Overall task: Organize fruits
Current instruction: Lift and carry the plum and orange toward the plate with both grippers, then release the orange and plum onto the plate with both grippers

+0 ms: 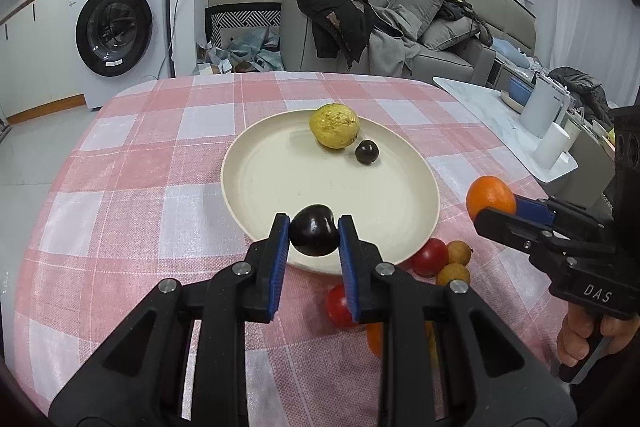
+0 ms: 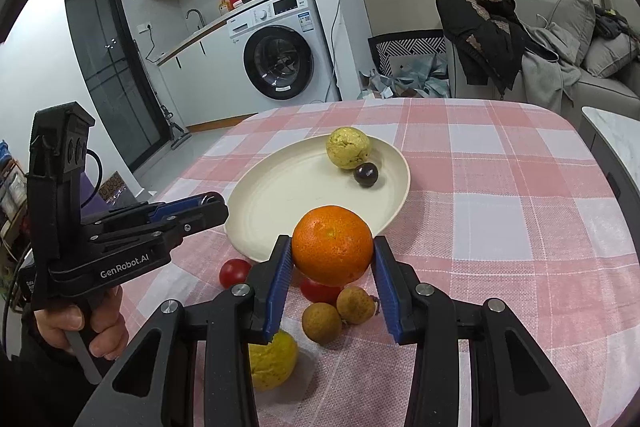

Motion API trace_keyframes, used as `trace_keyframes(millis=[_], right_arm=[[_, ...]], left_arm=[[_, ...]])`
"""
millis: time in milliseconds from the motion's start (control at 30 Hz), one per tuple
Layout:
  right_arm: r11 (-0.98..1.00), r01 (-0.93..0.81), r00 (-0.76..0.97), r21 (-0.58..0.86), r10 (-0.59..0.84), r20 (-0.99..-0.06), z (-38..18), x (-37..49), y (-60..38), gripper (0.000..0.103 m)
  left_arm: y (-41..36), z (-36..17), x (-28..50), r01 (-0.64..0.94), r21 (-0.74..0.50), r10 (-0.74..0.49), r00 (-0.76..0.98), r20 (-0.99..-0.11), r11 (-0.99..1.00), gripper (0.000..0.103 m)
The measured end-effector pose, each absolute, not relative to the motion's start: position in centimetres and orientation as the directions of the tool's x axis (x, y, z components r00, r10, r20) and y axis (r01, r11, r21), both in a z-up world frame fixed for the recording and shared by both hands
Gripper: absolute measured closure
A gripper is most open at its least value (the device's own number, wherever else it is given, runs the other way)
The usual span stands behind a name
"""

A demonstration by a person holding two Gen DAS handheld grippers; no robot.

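Note:
My left gripper is shut on a dark purple plum, held just over the near rim of a cream plate. On the plate's far side lie a bumpy yellow fruit and a small dark round fruit. My right gripper is shut on an orange, hovering off the plate's near right edge. Under it on the cloth lie two red tomatoes, two brown longans and a yellow fruit. The left view shows the orange at right.
The table wears a pink and white checked cloth. A washing machine stands beyond the table's far left. A grey sofa with a black jacket is behind. A white side table with containers sits right. A hand grips the left tool.

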State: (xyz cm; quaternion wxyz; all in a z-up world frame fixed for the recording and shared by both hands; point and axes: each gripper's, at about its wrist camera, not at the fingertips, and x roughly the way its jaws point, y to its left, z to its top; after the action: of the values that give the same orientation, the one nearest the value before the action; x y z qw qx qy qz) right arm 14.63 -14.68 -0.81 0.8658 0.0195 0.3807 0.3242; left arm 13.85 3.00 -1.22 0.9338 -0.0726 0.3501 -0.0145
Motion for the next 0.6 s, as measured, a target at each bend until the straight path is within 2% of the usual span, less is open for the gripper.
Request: trace_keyframes(millis=[600], right_arm=[[0.791,-0.528,0.451,0.310,0.570,-0.687,-2.4,16.6,-13.3,0.062]], left_arm=[[1.9,-2.9,16.8,-0.015,-0.112,-0.065,0.737,-0.672,0.994,0.081]])
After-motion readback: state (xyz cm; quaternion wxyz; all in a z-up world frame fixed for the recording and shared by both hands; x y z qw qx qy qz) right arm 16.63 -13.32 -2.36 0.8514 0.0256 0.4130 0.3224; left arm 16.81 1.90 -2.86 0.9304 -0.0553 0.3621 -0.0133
